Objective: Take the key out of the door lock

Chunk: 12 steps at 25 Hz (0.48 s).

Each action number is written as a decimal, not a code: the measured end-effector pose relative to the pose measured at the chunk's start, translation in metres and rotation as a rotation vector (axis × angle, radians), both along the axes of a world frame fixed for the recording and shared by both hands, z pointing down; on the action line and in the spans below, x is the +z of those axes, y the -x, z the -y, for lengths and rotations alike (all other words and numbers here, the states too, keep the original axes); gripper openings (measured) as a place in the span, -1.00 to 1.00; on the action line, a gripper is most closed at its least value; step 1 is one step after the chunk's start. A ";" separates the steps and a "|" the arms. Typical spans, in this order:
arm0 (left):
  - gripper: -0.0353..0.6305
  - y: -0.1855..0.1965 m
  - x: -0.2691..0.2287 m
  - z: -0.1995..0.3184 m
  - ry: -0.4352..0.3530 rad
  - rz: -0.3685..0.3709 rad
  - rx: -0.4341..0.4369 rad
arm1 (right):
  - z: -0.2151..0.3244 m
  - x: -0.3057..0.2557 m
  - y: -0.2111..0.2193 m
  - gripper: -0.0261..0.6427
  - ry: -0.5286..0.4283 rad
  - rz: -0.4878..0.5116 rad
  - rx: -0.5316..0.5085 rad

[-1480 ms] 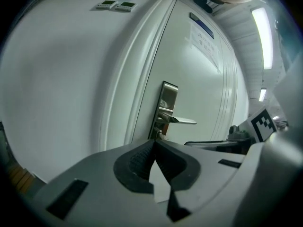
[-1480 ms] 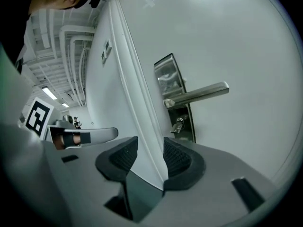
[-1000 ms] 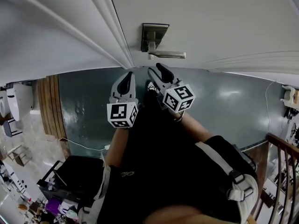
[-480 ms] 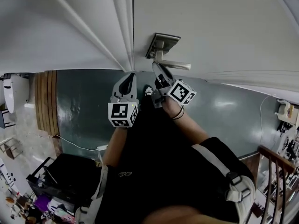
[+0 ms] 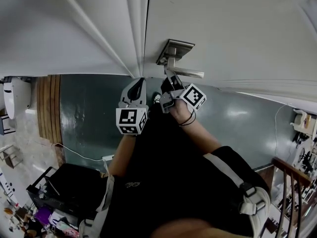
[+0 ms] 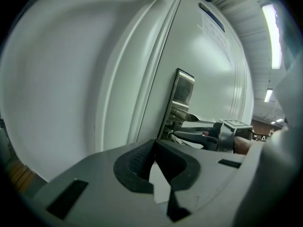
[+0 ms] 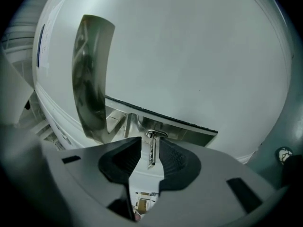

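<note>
A silver key point(image 7: 152, 151) sticks out of the metal lock plate point(image 7: 185, 129), just beside the lever handle point(image 7: 92, 79). My right gripper point(image 7: 150, 148) has its jaws on either side of the key and has just been closing; the right pad is close to it and a gap shows at the left pad, so it is open. In the head view the right gripper point(image 5: 170, 82) reaches under the handle point(image 5: 187, 74) on the white door point(image 5: 233, 29). My left gripper point(image 5: 137, 86) hangs beside it, empty, with its tips shut point(image 6: 152, 148).
The door frame point(image 5: 134, 29) runs left of the lock plate point(image 5: 174, 51). Below lies a dark green floor point(image 5: 89, 113). A wooden railing point(image 5: 292, 182) stands at the lower right, a black case point(image 5: 64, 187) at the lower left.
The right gripper has moved up to the lock plate and rolled over, and its jaws have narrowed around the key. The left gripper has stayed where it was.
</note>
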<state>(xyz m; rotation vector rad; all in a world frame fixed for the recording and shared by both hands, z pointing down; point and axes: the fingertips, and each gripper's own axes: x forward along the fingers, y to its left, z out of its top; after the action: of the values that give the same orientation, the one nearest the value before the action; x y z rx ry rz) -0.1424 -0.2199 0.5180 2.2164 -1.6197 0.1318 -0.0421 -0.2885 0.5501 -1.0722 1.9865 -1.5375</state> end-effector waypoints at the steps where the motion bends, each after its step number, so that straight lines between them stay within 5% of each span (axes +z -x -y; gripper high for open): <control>1: -0.82 0.000 0.000 0.000 0.001 -0.001 0.000 | 0.001 0.001 0.000 -0.56 0.007 0.009 0.003; 5: -0.82 -0.002 0.000 0.003 0.002 -0.008 0.004 | 0.005 0.005 0.001 -0.76 0.043 0.081 0.018; 12: -0.82 -0.005 -0.004 0.000 0.002 -0.016 0.009 | 0.007 0.001 0.004 -0.81 0.087 0.194 0.061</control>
<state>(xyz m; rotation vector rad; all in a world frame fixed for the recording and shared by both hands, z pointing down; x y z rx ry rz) -0.1371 -0.2195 0.5138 2.2180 -1.6000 0.1178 -0.0463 -0.2955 0.5510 -0.9678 1.7563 -1.6417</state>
